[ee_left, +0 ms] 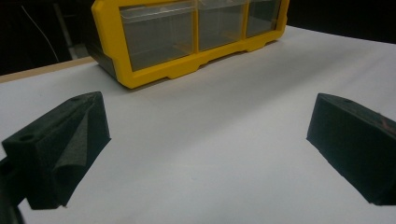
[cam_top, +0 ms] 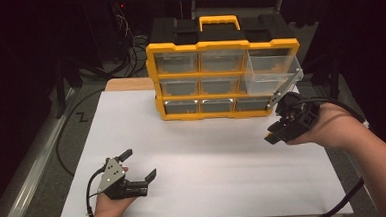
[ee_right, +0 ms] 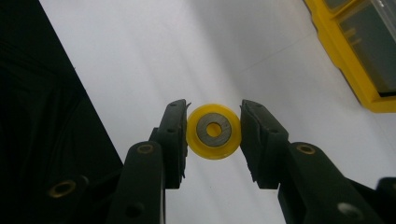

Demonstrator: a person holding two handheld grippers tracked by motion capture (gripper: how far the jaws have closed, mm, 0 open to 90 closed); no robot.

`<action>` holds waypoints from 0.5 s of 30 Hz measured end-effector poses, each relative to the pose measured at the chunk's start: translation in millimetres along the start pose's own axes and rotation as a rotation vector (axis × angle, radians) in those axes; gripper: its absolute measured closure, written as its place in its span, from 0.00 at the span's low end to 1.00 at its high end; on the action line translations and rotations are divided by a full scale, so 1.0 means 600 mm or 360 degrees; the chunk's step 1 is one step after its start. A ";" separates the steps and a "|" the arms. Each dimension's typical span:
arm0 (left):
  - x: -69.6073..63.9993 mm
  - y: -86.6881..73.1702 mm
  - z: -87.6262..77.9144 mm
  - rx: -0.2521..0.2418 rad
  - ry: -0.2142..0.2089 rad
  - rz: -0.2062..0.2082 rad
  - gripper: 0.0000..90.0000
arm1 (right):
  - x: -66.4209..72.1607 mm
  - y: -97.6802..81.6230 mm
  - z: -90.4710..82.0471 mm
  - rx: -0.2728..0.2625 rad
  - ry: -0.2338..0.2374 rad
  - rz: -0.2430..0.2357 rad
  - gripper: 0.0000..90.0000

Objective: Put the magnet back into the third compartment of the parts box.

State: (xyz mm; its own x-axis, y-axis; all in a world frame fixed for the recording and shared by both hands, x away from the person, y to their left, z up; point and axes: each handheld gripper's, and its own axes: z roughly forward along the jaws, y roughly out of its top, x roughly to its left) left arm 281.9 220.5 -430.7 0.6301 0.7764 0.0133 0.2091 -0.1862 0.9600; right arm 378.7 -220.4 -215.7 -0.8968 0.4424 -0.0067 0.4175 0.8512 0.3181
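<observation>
My right gripper (ee_right: 214,135) is shut on a small yellow wheel (ee_right: 214,131) with a grey metal hub, its rim squeezed between both pads above the white sheet. In the high view that gripper (cam_top: 272,134) hovers at the right, just in front of the yellow and black drawer organizer (cam_top: 223,47). One clear drawer (cam_top: 272,74) at the organizer's right side stands pulled out, directly above the gripper. My left gripper (cam_top: 140,164) rests low at the front left with its jaws wide open and nothing between them (ee_left: 208,116).
A white sheet (cam_top: 208,157) covers the wooden table. The organizer's yellow frame (ee_left: 140,79) stands ahead of the left gripper, and its corner (ee_right: 359,88) lies to the right of the wheel. Black cables (cam_top: 65,140) run along the floor at the left.
</observation>
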 end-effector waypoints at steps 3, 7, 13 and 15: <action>-0.001 0.000 0.000 -0.0004 0.0001 0.0002 0.00 | -0.002 0.002 -0.008 -0.0014 -0.0001 0.0007 0.72; 0.000 0.000 0.000 -0.0003 0.0002 0.0001 0.00 | -0.007 0.008 -0.016 -0.0017 -0.0005 0.0004 0.72; 0.000 0.000 0.000 -0.0001 0.0005 0.0005 0.00 | -0.014 0.017 -0.026 -0.0006 -0.0010 0.0008 0.72; 0.000 0.000 -0.001 0.0001 0.0005 0.0007 0.00 | -0.015 0.019 -0.029 0.0005 -0.0012 0.0015 0.72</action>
State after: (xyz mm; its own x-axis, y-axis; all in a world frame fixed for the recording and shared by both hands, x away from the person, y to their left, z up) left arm 281.7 220.8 -430.6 0.6288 0.7773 0.0185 0.2068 -0.1901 0.9597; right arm 389.3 -219.4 -195.4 -0.8916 0.4526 -0.0108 0.4266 0.8478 0.3150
